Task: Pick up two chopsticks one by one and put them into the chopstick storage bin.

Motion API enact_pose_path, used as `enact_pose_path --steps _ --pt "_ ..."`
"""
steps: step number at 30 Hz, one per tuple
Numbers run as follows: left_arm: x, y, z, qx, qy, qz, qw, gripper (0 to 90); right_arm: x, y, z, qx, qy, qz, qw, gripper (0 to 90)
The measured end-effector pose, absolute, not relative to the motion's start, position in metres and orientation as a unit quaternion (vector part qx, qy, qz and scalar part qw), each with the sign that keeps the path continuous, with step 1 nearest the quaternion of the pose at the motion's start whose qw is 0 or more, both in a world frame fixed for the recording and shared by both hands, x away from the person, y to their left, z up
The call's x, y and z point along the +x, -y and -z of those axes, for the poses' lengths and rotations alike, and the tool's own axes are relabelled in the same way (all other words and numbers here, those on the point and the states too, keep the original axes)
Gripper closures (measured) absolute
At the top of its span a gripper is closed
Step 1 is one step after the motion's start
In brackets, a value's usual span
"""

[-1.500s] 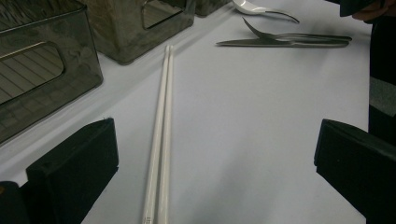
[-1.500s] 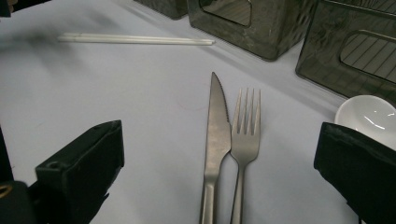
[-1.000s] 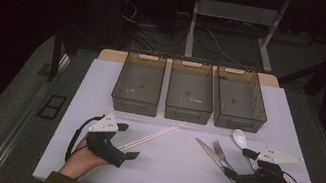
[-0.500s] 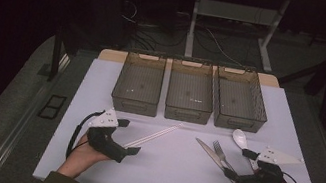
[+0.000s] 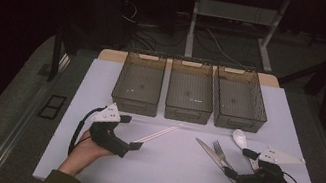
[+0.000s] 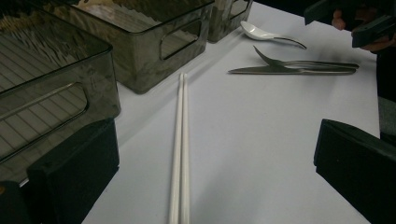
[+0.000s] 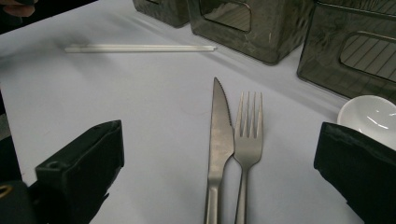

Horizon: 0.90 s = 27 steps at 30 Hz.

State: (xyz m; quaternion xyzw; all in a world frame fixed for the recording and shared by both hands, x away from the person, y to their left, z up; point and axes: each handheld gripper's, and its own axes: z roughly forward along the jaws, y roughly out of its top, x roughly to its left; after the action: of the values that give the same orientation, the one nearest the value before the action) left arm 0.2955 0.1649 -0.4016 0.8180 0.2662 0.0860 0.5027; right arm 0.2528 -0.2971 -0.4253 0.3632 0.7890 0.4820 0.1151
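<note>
White table (image 5: 176, 175), open room before three bins (image 5: 190, 92).
Left gripper (image 5: 135, 137) jaws apart astride chopsticks (image 6: 180, 149); right gripper (image 5: 239, 163) apart astride knife (image 7: 218, 140), fork (image 7: 247, 140); spoon (image 5: 240, 138) beside.

Left gripper (image 5: 133, 132): black angular body with two blocky matte black jaws; a pale grey three-cornered plate on top dotted with small dark marks; a black cable loops from its rear past the wrist. Right gripper (image 5: 239, 163): the same black build; a longer pale grey three-cornered plate with dark dots; a black cable curls behind the hand. Sleeves: dark olive-brown cuffs on both forearms at the bottom edge.
</note>
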Motion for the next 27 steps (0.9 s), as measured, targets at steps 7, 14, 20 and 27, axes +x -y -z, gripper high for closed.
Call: enact_pose_path --steps 7,14,20,27 --pt "0.301 -0.161 0.400 0.817 -0.266 -0.082 0.505 0.0 0.253 0.298 0.425 0.367 -0.786 -0.484 0.113 1.7" --pt "0.306 -0.158 0.398 0.813 -0.266 -0.082 0.510 0.0 0.253 0.298 0.425 0.366 -0.785 -0.487 0.114 1.7" --pt "0.312 -0.155 0.395 0.810 -0.265 -0.081 0.517 0.0 0.254 0.297 0.425 0.366 -0.784 -0.489 0.114 1.7" --pt "0.319 -0.149 0.396 0.813 -0.262 -0.078 0.514 0.0 0.255 0.295 0.427 0.367 -0.785 -0.487 0.111 1.7"
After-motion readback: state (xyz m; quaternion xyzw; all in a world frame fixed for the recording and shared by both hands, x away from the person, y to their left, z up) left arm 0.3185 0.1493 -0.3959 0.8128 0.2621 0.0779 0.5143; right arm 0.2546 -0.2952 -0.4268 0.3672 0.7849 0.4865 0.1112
